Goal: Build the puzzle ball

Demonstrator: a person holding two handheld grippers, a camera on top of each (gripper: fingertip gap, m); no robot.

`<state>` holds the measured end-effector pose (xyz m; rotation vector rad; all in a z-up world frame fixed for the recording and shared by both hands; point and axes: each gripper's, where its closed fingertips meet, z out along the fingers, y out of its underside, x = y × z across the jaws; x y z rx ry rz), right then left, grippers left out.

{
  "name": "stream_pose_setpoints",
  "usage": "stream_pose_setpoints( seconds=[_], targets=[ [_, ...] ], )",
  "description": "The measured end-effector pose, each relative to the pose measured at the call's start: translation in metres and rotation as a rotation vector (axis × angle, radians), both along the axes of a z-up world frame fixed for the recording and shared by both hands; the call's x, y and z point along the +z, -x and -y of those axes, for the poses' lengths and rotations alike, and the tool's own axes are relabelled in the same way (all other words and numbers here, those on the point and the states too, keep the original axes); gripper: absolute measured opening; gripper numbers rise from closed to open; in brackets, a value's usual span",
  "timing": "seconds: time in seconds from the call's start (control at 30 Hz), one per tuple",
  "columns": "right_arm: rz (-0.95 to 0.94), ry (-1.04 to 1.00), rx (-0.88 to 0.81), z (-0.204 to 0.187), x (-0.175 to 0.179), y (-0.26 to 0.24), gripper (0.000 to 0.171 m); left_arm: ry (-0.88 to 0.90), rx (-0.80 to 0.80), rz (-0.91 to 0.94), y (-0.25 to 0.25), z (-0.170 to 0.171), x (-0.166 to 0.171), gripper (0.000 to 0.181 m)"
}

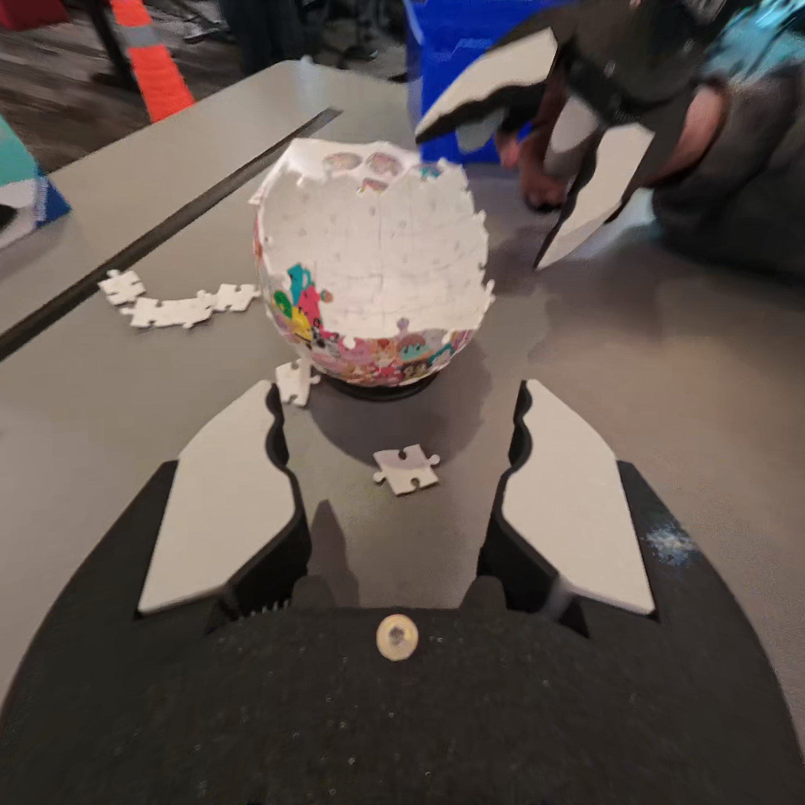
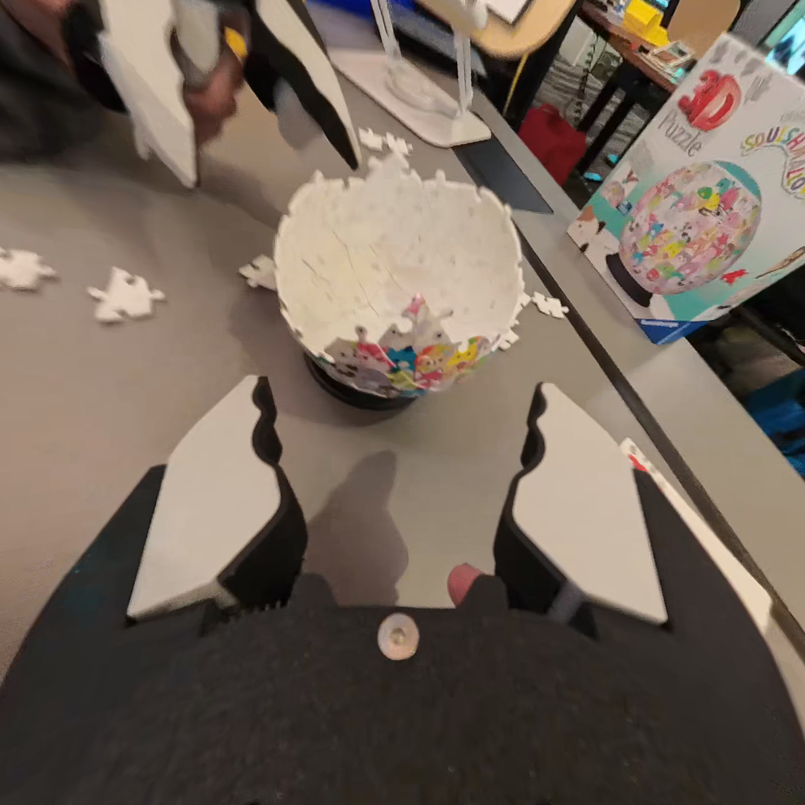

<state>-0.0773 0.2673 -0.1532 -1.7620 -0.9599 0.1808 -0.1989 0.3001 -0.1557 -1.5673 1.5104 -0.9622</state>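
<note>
Your left tongs (image 1: pixel 396 392) gape wide and empty at frame bottom – so do your right tongs (image 2: pixel 398 387). The half-built puzzle ball (image 1: pixel 370 270) sits mid-frame on its black stand (image 1: pixel 383 390), a loose piece (image 1: pixel 407 468) just below it.

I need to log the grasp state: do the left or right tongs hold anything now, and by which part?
Nothing is held. The left tongs and the right tongs are both open and empty, short of the puzzle ball.

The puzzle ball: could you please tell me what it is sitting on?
The puzzle ball sits on a dark round stand on the grey table. Only the stand's rim shows; its middle is covered by the ball.
</note>
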Motion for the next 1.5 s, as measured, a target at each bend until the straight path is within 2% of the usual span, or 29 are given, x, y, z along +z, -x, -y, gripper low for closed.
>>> stream_pose_setpoints(
  seconds=[0.07,0.17,0.37,0.53,0.9,1.13,1.27,1.5],
  targets=[
    [0.065,0.076,-0.005,-0.006,-0.015,-0.003,0.110,-0.079,0.049,-0.039,-0.001,-0.004,-0.008,0.099],
    [0.119,0.172,0.006,-0.016,-0.026,0.001,0.110,-0.069,0.040,-0.095,-0.011,-0.006,-0.017,0.096],
    [0.107,0.240,0.048,-0.030,-0.033,0.009,0.111,-0.061,-0.003,-0.192,-0.028,-0.012,-0.037,0.100],
    [0.089,0.275,0.081,-0.030,-0.041,0.015,0.106,-0.083,-0.048,-0.228,-0.032,-0.007,-0.046,0.092],
    [0.027,0.415,0.065,-0.026,-0.032,0.020,0.106,0.078,-0.092,-0.226,-0.032,-0.003,-0.039,0.090],
    [-0.107,0.525,0.052,-0.027,-0.025,0.021,0.105,0.213,-0.116,-0.222,-0.035,-0.004,-0.038,0.089],
    [-0.083,0.521,0.058,-0.025,-0.029,0.020,0.108,0.262,-0.128,-0.218,-0.032,-0.005,-0.039,0.088],
    [-0.007,0.395,0.048,-0.016,-0.030,0.015,0.111,0.174,-0.117,-0.203,-0.026,-0.005,-0.040,0.080]
  ],
)
